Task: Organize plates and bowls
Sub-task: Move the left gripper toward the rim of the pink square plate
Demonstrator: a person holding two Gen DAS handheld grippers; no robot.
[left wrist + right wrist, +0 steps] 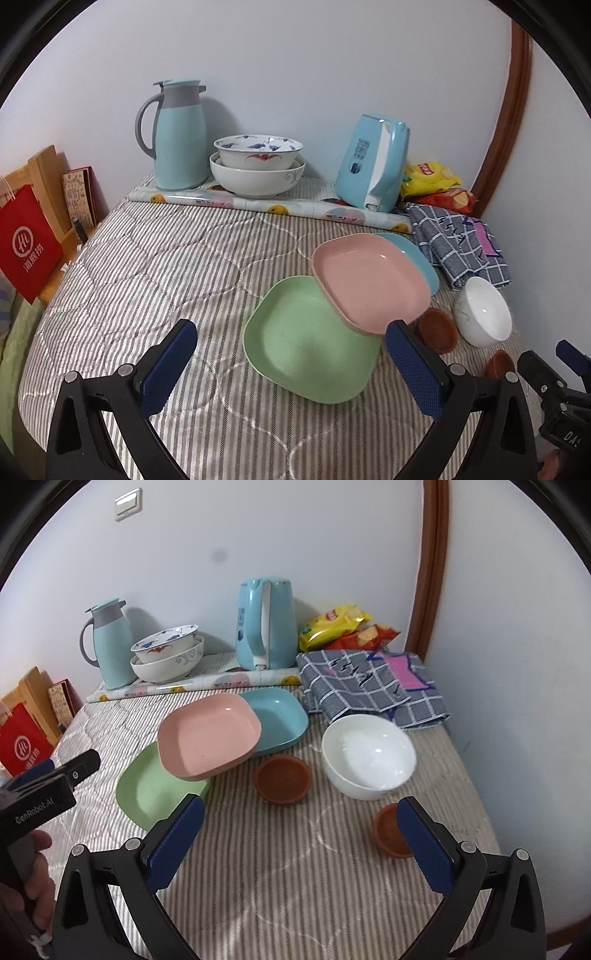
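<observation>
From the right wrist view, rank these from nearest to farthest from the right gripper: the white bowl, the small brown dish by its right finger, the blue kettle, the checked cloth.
1. Small brown dish, right beside the right gripper, partly behind its right finger.
2. White bowl, ahead and to the right.
3. Checked cloth, behind the bowl.
4. Blue kettle, at the back by the wall.

A pink plate [208, 734] overlaps green [155, 794] and blue plates [282, 716] on a striped bed [295, 867]. A white bowl [367, 755] sits beside two brown saucers [282, 779].
</observation>
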